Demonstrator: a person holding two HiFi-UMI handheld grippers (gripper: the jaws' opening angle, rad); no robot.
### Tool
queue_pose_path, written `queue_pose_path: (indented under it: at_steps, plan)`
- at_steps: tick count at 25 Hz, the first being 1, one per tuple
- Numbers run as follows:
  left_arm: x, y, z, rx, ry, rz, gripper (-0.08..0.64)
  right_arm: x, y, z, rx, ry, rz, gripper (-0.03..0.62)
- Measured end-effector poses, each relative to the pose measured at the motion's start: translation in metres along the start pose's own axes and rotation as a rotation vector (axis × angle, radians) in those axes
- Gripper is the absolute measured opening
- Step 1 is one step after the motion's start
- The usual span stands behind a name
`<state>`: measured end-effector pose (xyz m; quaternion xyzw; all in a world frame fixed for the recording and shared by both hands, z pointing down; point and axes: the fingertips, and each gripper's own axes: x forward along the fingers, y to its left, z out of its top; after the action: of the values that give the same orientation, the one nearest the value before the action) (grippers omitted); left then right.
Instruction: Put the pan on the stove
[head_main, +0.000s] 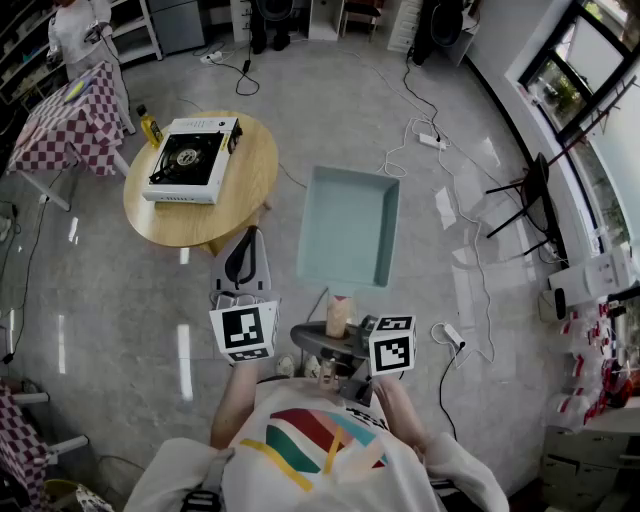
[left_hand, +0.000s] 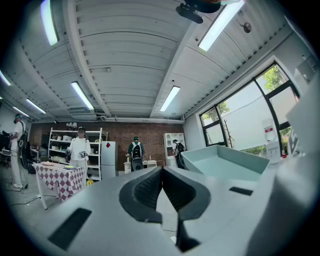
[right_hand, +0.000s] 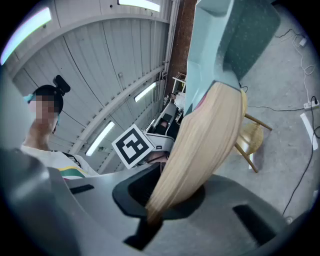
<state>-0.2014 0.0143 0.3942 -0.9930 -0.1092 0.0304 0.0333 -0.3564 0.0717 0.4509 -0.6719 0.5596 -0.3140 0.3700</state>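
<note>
I see a round wooden table in the upper left of the head view. On the table's left half sits a white square tabletop stove with a black burner. A small yellow bottle stands just beside it at the table's far-left rim.

Just below the table's near edge, my left gripper points up toward the table. Its jaws are pressed together with nothing between them.

To the right of the table, apart from its rim, is the pale blue-green square pan. It is off the table and not on the stove. Its light wooden handle runs back from the pan, down and away from the table. My right gripper has its jaws clamped tight on the handle's end.
</note>
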Motion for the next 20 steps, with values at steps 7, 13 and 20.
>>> queue_pose_path:
  at_steps: [7, 13, 20]
  plan:
    - [-0.0015, 0.0009, 0.0004, -0.006, 0.007, -0.009, 0.006, 0.0009, 0.0020, 0.0000, 0.002, -0.009, 0.006, 0.000]
    - [-0.0016, 0.0055, -0.0033, -0.003, 0.018, -0.007, 0.006, 0.0040, 0.0004, 0.0011, -0.003, -0.009, 0.006, 0.000]
    - [-0.0033, -0.0023, -0.0060, -0.004, 0.025, 0.002, 0.006, 0.0009, 0.0047, 0.0013, -0.052, 0.011, 0.021, -0.002]
